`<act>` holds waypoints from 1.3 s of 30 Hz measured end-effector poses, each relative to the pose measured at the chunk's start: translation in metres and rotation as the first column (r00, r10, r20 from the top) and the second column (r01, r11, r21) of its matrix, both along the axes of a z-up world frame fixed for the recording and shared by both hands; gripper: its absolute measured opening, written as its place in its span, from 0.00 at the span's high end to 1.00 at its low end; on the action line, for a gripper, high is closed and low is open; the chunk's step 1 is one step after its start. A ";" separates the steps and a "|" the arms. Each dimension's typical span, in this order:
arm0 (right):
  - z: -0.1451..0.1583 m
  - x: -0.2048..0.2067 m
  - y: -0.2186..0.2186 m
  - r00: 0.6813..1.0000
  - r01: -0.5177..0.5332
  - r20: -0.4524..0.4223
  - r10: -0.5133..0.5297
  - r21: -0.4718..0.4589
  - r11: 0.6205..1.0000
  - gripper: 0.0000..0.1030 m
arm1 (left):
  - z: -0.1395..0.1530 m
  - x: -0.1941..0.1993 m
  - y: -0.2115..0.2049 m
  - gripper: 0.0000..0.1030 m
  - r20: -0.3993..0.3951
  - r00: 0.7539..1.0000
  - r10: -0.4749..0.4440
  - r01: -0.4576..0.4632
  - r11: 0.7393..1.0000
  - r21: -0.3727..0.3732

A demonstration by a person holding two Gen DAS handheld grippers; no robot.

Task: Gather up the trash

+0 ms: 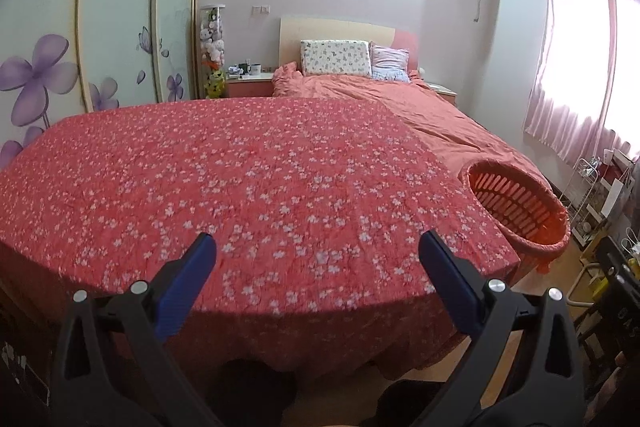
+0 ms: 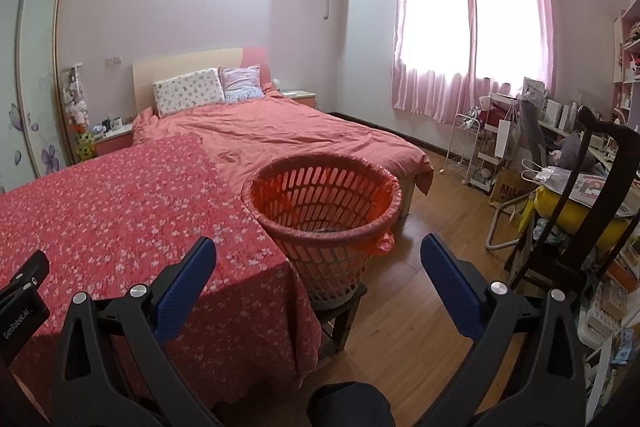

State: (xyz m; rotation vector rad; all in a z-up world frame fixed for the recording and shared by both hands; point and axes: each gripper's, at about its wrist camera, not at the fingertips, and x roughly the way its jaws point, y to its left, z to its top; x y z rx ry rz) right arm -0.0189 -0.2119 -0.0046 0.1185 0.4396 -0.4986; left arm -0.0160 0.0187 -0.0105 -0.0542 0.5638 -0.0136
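A pink slatted trash basket (image 2: 328,211) lined with a red bag stands on a small wooden stool (image 2: 340,311) beside the table; it also shows at the right in the left wrist view (image 1: 520,207). Something dark lies at its bottom. My left gripper (image 1: 318,247) is open and empty above the near edge of the table with the red flowered cloth (image 1: 240,179). My right gripper (image 2: 318,247) is open and empty, just in front of the basket. No loose trash shows on the cloth.
A bed (image 2: 280,135) with a salmon cover lies behind the table. A wardrobe (image 1: 112,27) stands left. A dark wooden chair (image 2: 592,195), a white rack (image 2: 464,147) and a cluttered desk (image 2: 560,131) fill the right side. Wooden floor (image 2: 420,307) lies beside the basket.
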 end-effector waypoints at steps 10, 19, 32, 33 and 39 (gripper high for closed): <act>-0.006 -0.002 0.005 1.000 0.002 -0.016 -0.002 -0.004 1.000 0.02 | -0.005 -0.004 0.002 0.04 -0.013 1.000 0.011 -0.011 1.000 -0.012; -0.010 0.000 0.005 0.999 -0.013 -0.037 0.013 0.013 1.000 0.02 | -0.008 -0.003 -0.001 0.04 -0.026 1.000 0.010 -0.010 1.000 -0.011; -0.005 -0.001 0.005 0.999 -0.021 -0.026 0.021 0.017 1.000 0.02 | 0.001 -0.007 -0.003 0.04 0.007 1.000 0.014 -0.014 1.000 0.001; -0.005 -0.001 0.005 0.999 -0.022 -0.025 0.022 0.017 1.000 0.02 | 0.002 -0.007 -0.002 0.04 0.008 1.000 0.013 -0.013 1.000 0.001; -0.004 -0.001 0.006 0.999 -0.024 -0.025 0.024 0.017 1.000 0.02 | 0.004 -0.008 -0.004 0.04 0.011 1.000 0.010 -0.010 1.000 0.002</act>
